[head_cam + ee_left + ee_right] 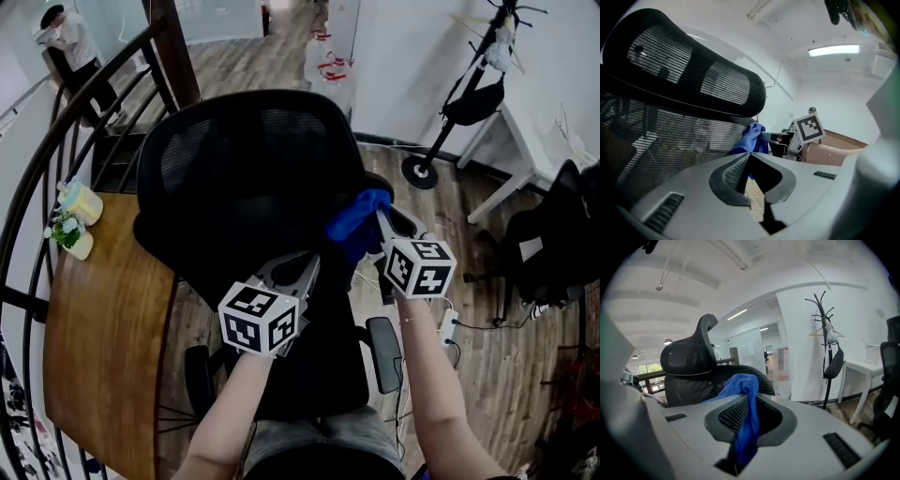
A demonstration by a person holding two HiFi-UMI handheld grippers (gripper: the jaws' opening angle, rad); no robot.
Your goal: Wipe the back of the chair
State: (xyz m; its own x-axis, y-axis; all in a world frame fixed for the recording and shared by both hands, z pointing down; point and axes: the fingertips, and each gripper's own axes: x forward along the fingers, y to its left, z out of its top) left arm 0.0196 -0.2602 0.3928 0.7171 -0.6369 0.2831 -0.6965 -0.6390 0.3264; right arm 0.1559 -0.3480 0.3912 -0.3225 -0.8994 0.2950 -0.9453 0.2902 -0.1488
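Note:
A black mesh office chair (244, 178) stands in front of me, its back towards me. My right gripper (375, 217) is shut on a blue cloth (354, 225), which presses against the right edge of the chair back. In the right gripper view the cloth (747, 404) hangs out between the jaws, with the chair (689, 366) behind it. My left gripper (307, 265) sits lower, at the middle of the chair back, shut with nothing in it. The left gripper view shows the mesh back (670, 136), the headrest (693, 75) and the cloth (752, 138) beyond the closed jaws.
A curved wooden table (103, 319) with small pots (80, 202) stands at the left, inside a dark railing (37, 178). At the right are a coat stand (459, 103), a white desk (525, 141) and another black chair (553, 234). A power strip (448, 323) lies on the floor.

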